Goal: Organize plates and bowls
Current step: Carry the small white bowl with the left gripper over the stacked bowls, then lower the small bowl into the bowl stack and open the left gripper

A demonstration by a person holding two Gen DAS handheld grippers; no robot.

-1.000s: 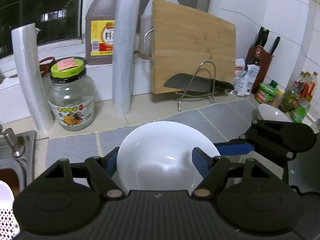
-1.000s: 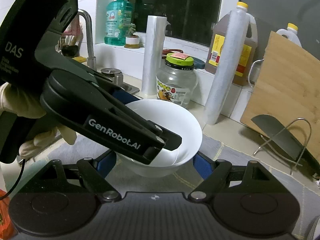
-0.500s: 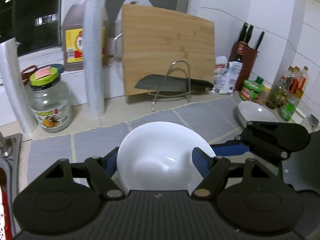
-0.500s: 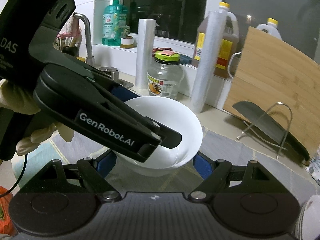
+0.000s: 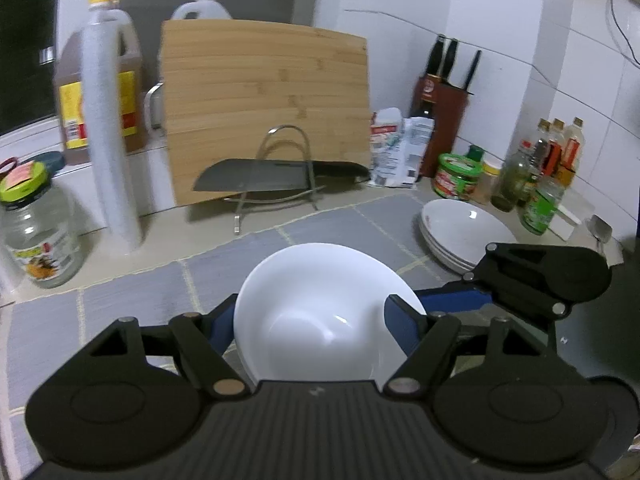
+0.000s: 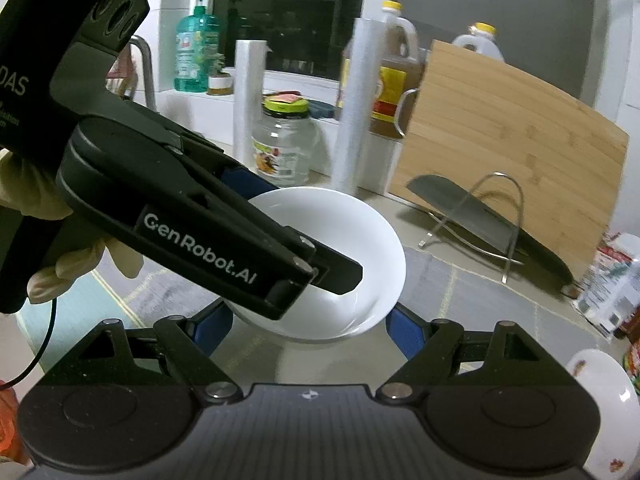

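The left gripper hides part of the white bowl. The stacked plates vanish behind the right gripper. Bottle labels are unreadable.

"GenRobot.AI" on left gripper, "DAS" too

Both tongs angle downward: the left tongs and right tongs each clamp the same white bowl between blue pads; a gloved hand holds the left.

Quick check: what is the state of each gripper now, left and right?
Left gripper: closed on the white bowl.
Right gripper: closed on the same white bowl, from the other side.
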